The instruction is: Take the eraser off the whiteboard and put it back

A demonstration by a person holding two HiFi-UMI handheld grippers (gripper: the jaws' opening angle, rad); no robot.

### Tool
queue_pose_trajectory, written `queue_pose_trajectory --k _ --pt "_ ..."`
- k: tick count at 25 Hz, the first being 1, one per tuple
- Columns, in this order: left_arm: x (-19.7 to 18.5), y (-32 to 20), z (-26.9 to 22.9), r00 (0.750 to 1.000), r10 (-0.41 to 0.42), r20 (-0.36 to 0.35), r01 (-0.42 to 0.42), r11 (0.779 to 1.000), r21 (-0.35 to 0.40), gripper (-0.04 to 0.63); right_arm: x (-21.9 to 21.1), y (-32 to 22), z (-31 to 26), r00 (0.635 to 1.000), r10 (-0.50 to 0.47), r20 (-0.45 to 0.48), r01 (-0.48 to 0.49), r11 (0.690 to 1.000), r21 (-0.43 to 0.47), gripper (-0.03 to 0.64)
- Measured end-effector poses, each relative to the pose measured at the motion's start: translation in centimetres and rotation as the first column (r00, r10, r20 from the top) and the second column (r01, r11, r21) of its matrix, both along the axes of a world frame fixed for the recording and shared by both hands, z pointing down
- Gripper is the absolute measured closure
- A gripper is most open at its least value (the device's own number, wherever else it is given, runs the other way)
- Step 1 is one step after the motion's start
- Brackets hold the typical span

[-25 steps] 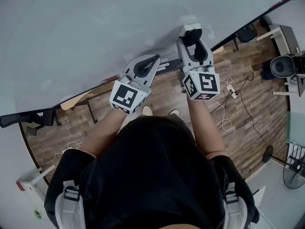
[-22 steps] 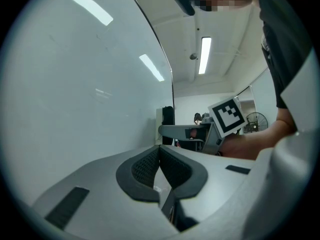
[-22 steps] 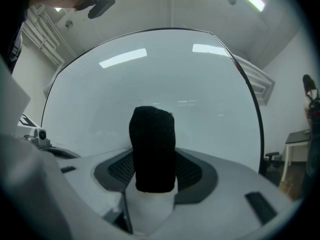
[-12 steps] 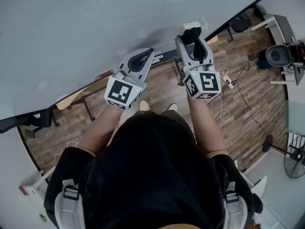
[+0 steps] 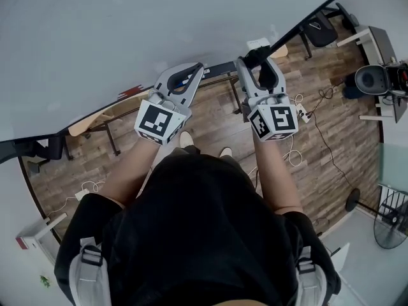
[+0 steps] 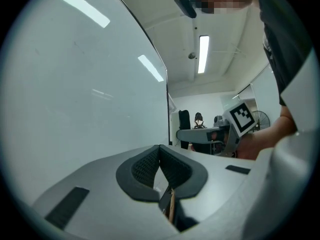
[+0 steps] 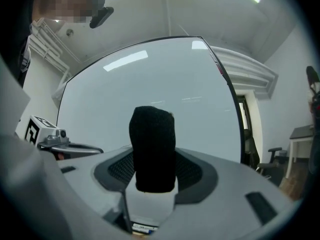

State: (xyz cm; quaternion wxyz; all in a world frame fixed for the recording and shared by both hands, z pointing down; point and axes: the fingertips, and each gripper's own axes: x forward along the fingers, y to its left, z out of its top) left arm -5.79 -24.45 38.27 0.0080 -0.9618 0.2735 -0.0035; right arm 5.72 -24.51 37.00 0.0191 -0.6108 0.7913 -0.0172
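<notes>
Whiteboard (image 5: pixel 115 30) fills our view. Our right gripper (image 5: pixel 257 57) clamps the eraser (image 7: pixel 152 144), hiding its base; our left gripper (image 6: pixel 159 156) sits closed, empty.

The whiteboard (image 5: pixel 127 30) stands in front of the person (image 5: pixel 197 234), with the floor (image 5: pixel 210 116) below. The left claw (image 5: pixel 195 69) and the right claw (image 5: pixel 257 55) are side by side near the board's bottom edge. The eraser (image 5: pixel 257 45) sits between the right claw's jaws. A chair (image 5: pixel 319 27) is further right. A fan (image 5: pixel 389 225) is low on the right.
</notes>
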Motion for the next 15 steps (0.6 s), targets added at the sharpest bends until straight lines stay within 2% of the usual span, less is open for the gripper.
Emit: queue_pose_trajectory --k 9,15 --pt "1.8 2.4 0.2 0.997 -0.081 0.012 0.081 0.997 -0.018 0.600 2.3 2.3 1.1 0.994 -0.105 -0.001 0.105 0.994 -0.024 0.397" --pt "4.8 7.8 -0.7 0.989 -0.143 0.025 0.143 0.990 0.006 0.600 5.4 7.4 0.5 0.983 -0.183 -0.012 0.183 0.983 -0.007 0.396"
